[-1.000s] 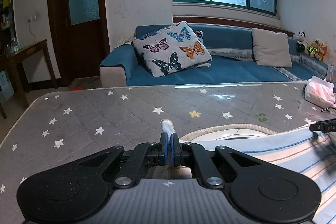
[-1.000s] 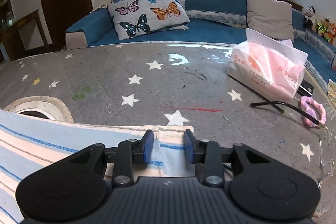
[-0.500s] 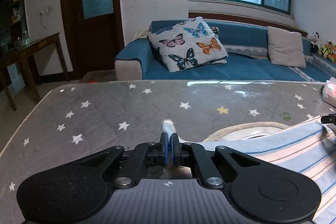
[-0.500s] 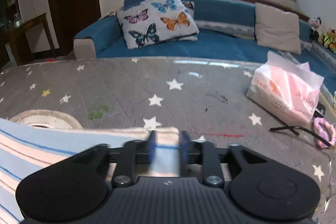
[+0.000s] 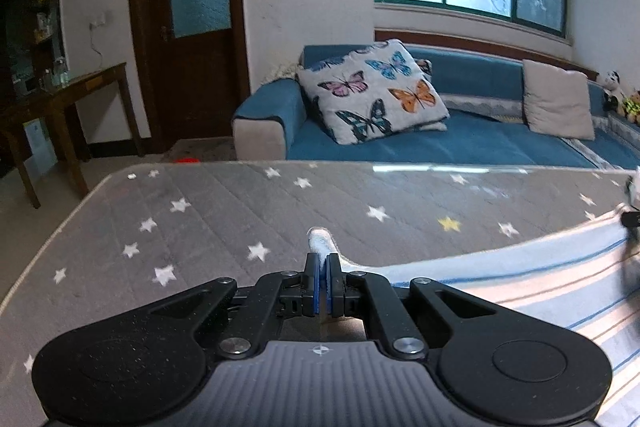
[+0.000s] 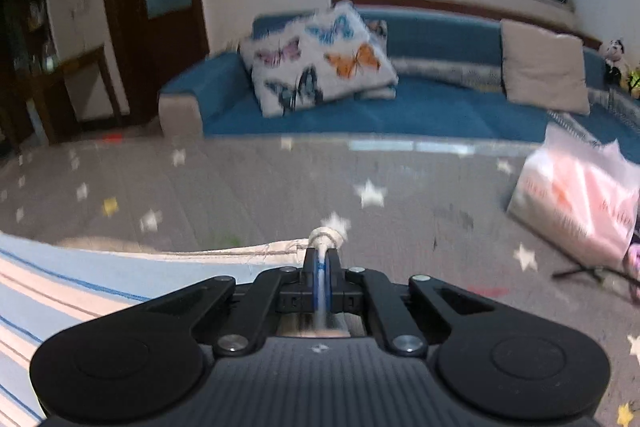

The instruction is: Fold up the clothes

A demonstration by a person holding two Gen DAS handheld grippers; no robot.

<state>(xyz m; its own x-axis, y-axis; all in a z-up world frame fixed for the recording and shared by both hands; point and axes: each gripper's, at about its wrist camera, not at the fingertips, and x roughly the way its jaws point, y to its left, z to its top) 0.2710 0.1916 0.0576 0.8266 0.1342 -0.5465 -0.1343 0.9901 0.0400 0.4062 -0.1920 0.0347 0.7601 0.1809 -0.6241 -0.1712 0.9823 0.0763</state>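
Note:
A light blue striped garment (image 5: pixel 520 279) lies on the grey star-patterned table cover (image 5: pixel 224 211). My left gripper (image 5: pixel 322 269) is shut on the garment's left corner, and a bunched tip of cloth pokes out past the pads. In the right wrist view the same striped garment (image 6: pixel 80 287) stretches to the left. There my right gripper (image 6: pixel 321 265) is shut on its right corner, with a knot of cream hem showing above the pads. Between the two grips the top edge of the cloth runs taut and slightly raised.
A pink tissue pack (image 6: pixel 576 203) sits on the table to the right, with black glasses (image 6: pixel 588 271) and a pink hair tie (image 6: pixel 634 259) by it. Beyond the table stand a blue sofa (image 5: pixel 460 147) with a butterfly cushion (image 5: pixel 372 93), a wooden side table (image 5: pixel 52 107) and a door.
My right gripper was open over the garment's corner and has now shut on it and lifted a little. The left gripper stayed shut on its corner while its view shifted sideways; the collar opening is now hidden.

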